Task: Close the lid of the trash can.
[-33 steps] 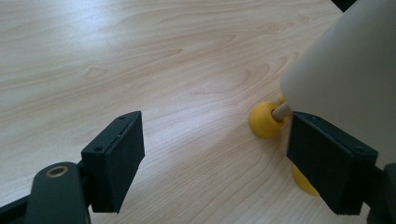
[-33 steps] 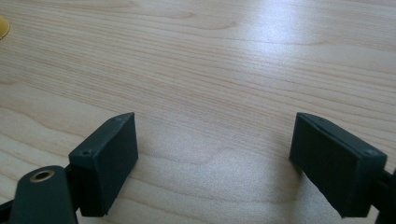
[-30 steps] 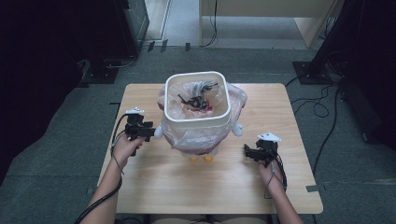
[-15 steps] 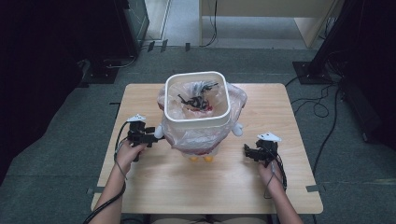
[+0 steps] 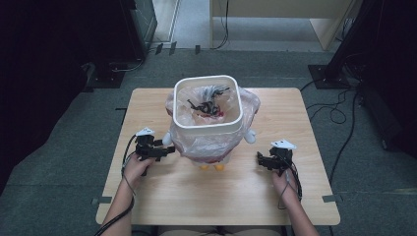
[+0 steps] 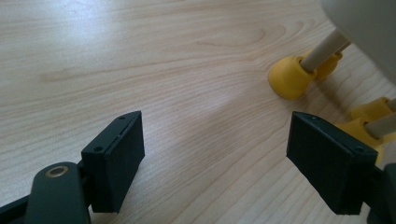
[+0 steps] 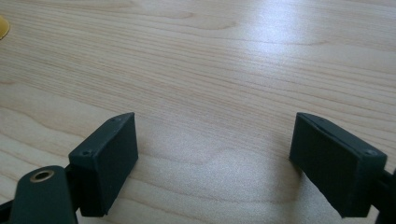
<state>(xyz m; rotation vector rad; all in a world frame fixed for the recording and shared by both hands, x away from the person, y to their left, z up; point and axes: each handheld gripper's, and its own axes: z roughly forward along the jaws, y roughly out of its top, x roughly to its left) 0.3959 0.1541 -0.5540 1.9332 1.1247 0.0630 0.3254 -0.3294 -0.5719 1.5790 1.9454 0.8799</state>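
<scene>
A white bin shaped like a duck stands mid-table on yellow feet, lined with a clear plastic bag holding dark scraps. My left gripper is low at the bin's left side, open, jaws pointing toward its base. In the left gripper view the jaws stand wide over bare wood, with a yellow foot and the bin's underside ahead on the right. My right gripper rests open to the right of the bin, clear of it. Nothing lies between its fingers.
The wooden table has bare wood in front of the bin and on both sides. Cables lie on the grey floor at the right, and dark equipment stands around the far side.
My left gripper has come down and toward the near side along the bin's left side, jaws still wide. The right gripper and the bin have kept still.
</scene>
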